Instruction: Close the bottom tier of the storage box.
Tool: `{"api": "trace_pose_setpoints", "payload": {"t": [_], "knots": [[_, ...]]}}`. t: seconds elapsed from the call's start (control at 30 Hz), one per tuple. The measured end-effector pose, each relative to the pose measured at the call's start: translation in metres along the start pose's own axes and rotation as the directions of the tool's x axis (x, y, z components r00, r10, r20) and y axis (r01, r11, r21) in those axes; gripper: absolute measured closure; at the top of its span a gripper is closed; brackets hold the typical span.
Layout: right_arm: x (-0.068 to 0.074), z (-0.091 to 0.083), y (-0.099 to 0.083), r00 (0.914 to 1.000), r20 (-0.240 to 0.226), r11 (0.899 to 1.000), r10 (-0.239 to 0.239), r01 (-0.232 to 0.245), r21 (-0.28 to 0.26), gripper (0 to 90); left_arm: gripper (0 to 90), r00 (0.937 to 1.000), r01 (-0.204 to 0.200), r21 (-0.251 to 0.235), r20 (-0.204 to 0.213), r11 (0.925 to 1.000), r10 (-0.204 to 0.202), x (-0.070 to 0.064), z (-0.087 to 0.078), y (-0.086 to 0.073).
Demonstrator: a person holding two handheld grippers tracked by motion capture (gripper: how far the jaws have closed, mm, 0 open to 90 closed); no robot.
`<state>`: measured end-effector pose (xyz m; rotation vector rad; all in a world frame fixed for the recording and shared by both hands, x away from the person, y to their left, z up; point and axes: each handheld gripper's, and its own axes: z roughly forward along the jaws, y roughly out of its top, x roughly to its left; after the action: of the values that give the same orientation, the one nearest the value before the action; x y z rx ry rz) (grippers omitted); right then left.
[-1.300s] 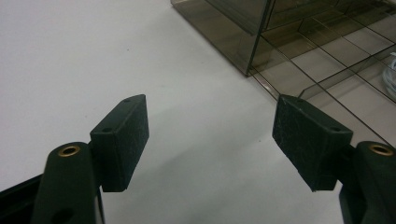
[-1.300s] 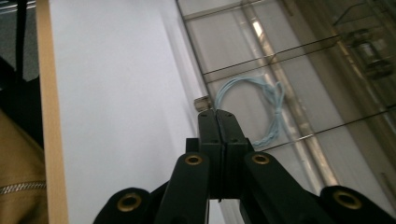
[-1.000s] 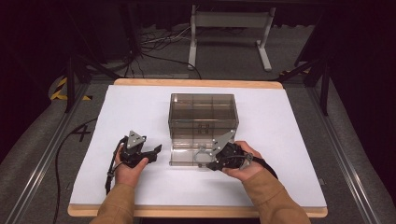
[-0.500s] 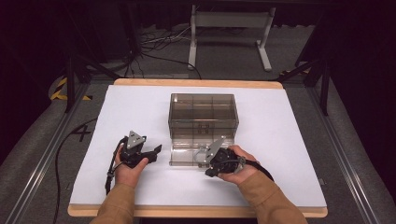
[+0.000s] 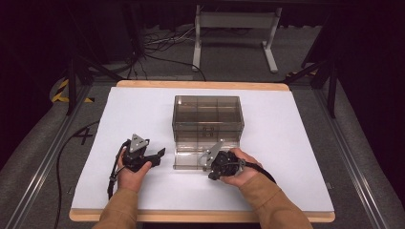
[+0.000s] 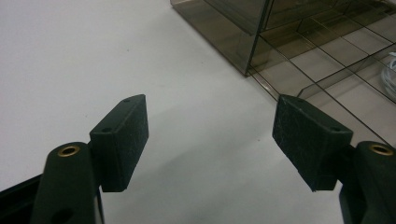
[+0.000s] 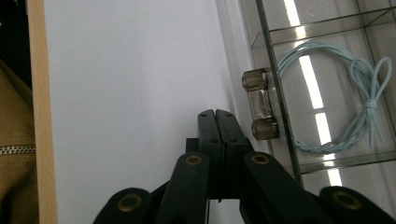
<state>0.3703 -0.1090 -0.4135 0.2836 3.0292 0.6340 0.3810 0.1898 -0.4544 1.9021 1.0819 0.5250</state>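
A smoky clear drawer cabinet (image 5: 207, 114) stands mid-table with its bottom drawer (image 5: 191, 160) pulled out toward me. In the drawer lies a coiled light-blue cord (image 7: 336, 98). My right gripper (image 7: 217, 115) is shut on nothing, its tips just beside the drawer's clear handle (image 7: 260, 105) and not around it. From above, the right gripper (image 5: 212, 164) sits at the drawer's front. My left gripper (image 5: 159, 154) rests left of the drawer, apart from it. The left gripper (image 6: 212, 126) is wide open over bare white table, with the cabinet's corner (image 6: 252, 56) ahead to the right.
The white table top (image 5: 286, 143) has a wooden front edge (image 7: 36, 93) close behind my right hand. A tan sleeve (image 7: 14, 140) shows at that edge. Beyond the table stand a metal frame (image 5: 234, 28) and floor cables (image 5: 157, 43).
My right gripper has drawn slightly toward me and to the left along the drawer front. The left gripper has stayed where it was, open.
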Motion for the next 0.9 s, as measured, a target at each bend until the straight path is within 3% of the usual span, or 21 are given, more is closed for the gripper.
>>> {"api": "trace_pose_setpoints", "payload": {"t": [0.37,0.9], "knots": [[-0.0043,0.0012,0.0062,0.9996,0.028,1.0,0.007,-0.008,0.022,90.0,27.5,1.0,0.003,-0.002,0.001,1.0,-0.003,0.0005,-0.0004,-0.0001],[-0.0068,0.0025,0.0078,0.9987,0.047,1.0,0.02,-0.021,0.014,90.0,27.5,1.0,0.004,-0.003,0.002,1.0,-0.004,0.0007,-0.0004,-0.0001]]}}
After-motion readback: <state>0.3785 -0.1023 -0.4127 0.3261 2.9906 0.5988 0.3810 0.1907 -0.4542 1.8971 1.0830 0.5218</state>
